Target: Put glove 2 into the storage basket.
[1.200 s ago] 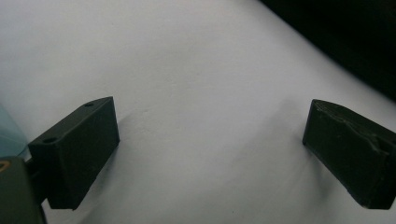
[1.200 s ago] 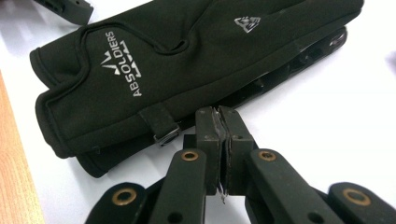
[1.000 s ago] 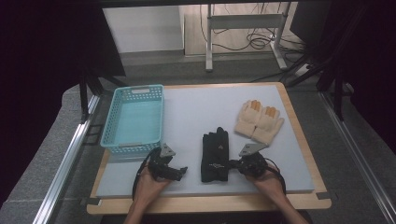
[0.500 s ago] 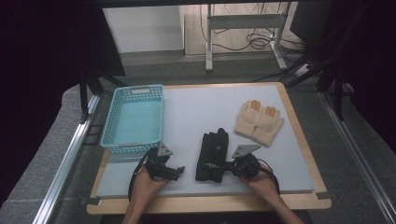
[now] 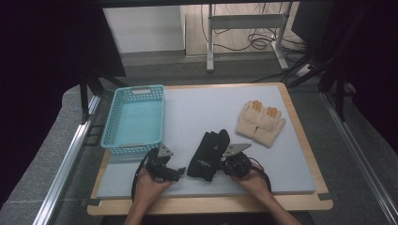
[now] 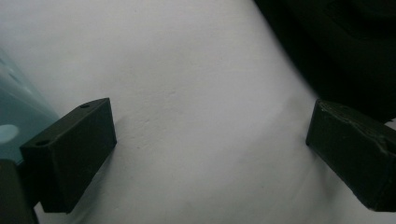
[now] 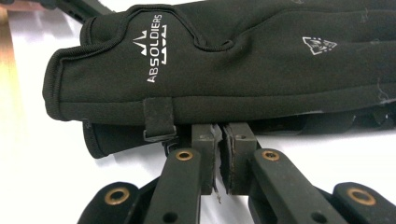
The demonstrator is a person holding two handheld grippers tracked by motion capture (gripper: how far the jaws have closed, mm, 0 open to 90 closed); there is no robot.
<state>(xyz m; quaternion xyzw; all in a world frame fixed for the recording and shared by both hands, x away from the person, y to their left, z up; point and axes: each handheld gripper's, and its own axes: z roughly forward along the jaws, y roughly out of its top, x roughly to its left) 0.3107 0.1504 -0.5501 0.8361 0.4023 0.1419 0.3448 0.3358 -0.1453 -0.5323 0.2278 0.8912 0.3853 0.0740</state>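
Your right hand-held gripper [image 7: 220, 135] is pinched on the black gloves' [image 5: 209, 153] near edge on the bench [image 5: 206, 110], presumably to drag them, while your left hand-held gripper [image 6: 210, 154] waits spread beside them.

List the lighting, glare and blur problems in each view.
High view: dark surroundings, evenly lit mat, warm spill on the floor behind, mild edge bending. Left gripper view: dim and soft, black gloves a featureless mass at top right, basket blurred at the left edge. Right gripper view: sharp glove lettering, table glaring white, near jaw links slightly soft.
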